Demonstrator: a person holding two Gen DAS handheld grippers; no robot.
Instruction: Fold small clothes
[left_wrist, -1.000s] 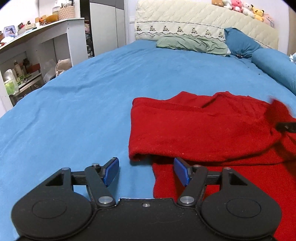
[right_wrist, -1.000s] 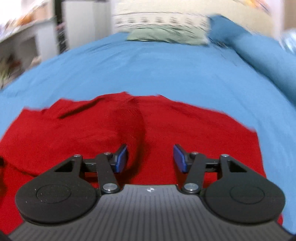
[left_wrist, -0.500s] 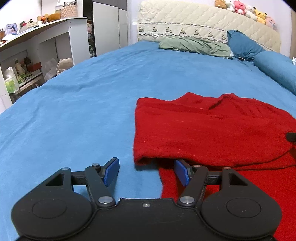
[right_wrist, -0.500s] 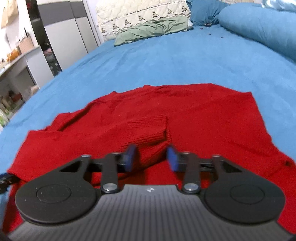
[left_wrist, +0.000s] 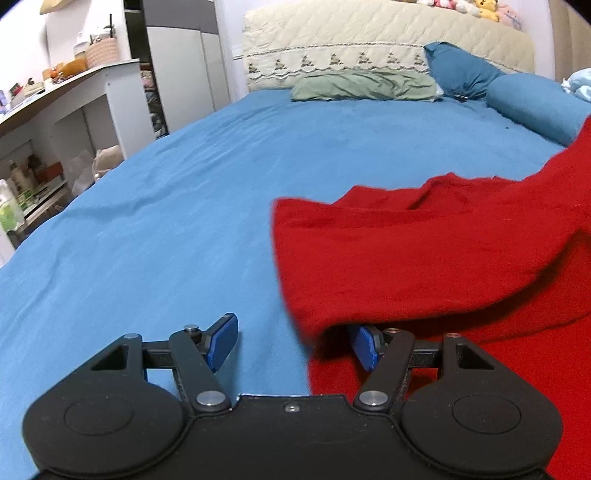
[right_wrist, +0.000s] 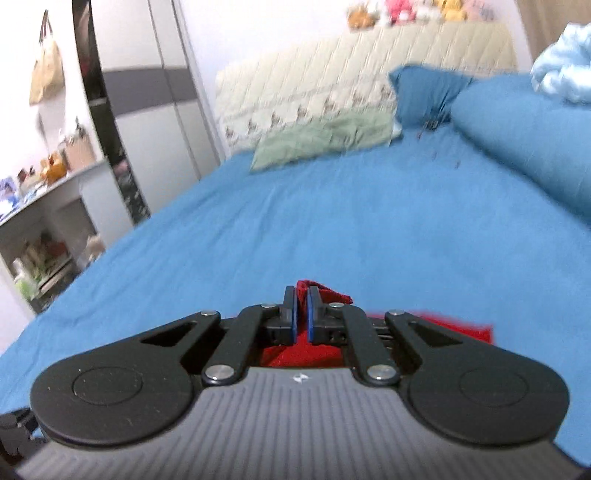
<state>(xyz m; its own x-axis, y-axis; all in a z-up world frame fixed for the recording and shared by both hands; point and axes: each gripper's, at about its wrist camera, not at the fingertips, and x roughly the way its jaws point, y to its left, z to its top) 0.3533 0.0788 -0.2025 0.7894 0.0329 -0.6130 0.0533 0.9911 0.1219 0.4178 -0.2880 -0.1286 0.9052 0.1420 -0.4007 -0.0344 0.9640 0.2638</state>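
- My right gripper (right_wrist: 301, 310): raised, jaws clenched on red sweater (left_wrist: 424, 258) fold.
- My left gripper (left_wrist: 291, 341): low over bed (left_wrist: 166, 221), jaws released, straddling sweater's edge.
- Only left view shows sweater lying spread, right side lifted.

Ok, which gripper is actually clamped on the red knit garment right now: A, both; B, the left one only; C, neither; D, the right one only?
D: the right gripper is shut on a fold of the red knit garment, while the left gripper is open, one blue pad over the blue bedsheet, the other tucked under the garment's edge.
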